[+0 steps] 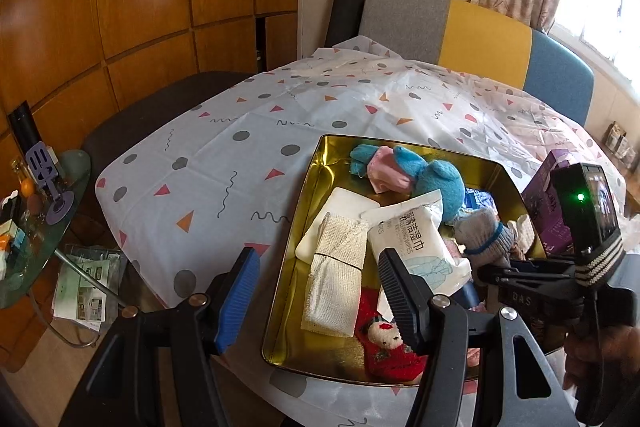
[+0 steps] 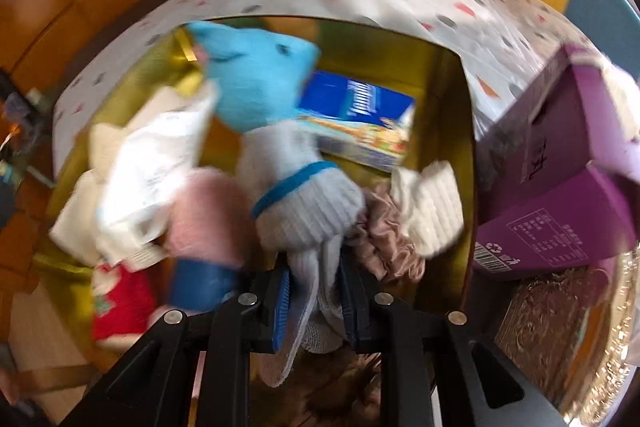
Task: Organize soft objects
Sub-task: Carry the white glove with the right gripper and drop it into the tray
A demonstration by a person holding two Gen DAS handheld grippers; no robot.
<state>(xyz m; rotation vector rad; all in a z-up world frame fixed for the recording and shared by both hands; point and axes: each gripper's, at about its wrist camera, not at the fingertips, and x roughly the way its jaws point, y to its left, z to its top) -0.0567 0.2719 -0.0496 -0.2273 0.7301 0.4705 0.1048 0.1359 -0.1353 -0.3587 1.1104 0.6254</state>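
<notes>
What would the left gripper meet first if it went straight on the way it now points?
Probably the white mesh cloth lying in the gold tin. It sits between the open fingers of the left gripper, beside the wet wipes pack. Depth is unclear, so the tin's near edge might come first.

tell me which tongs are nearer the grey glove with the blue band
Right. The right tongs are clamped on the grey glove over the gold tin; the left tongs hang open at the tin's near left side.
</notes>
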